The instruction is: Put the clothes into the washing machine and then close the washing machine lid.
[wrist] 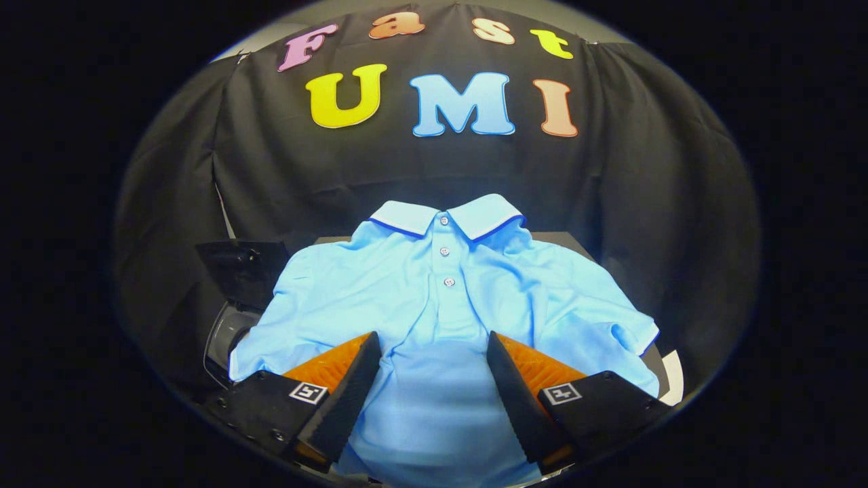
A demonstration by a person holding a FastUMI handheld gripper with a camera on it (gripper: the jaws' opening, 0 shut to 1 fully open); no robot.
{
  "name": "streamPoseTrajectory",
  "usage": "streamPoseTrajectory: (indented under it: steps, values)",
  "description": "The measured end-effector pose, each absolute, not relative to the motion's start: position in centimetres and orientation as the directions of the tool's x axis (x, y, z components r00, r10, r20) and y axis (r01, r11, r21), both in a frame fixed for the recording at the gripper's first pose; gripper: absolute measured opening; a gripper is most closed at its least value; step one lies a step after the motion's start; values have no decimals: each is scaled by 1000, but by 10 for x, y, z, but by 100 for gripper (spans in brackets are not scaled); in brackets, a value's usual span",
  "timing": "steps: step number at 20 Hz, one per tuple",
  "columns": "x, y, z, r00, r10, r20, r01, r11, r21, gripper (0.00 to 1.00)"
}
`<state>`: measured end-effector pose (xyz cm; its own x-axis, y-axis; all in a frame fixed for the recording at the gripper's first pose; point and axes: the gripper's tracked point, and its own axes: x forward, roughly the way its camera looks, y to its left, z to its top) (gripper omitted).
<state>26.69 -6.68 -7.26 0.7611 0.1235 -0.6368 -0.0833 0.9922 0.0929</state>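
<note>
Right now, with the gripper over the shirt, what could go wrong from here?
1. The gripper is open, fingers wide apart above the flat front of the light blue polo shirt. Closing on smooth cloth may pinch only a thin fold and slip.
2. The shirt is spread wide, sleeves out. Lifted from the middle, they may drag or snag.
3. The dark object beside the shirt's sleeve could catch that sleeve.

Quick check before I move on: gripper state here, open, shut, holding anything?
Gripper: open, fingers spread wide over the light blue polo shirt, its front lying between them; not holding it.
</note>
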Motion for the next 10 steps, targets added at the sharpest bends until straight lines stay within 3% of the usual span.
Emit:
streamPoseTrajectory:
  steps: [4, 6, 8, 10]
  values:
    - [267, -60, -76, 723, 153, -674, -106, 988, 110, 94]
    - [267, -48, -72, 714, 178, -677, -157, 983, 93, 60]
    - [269, -50, -72, 712, 142, -687, -179, 984, 18, 19]
    - [270, -50, -73, 718, 116, -686, -160, 987, -1, 19]
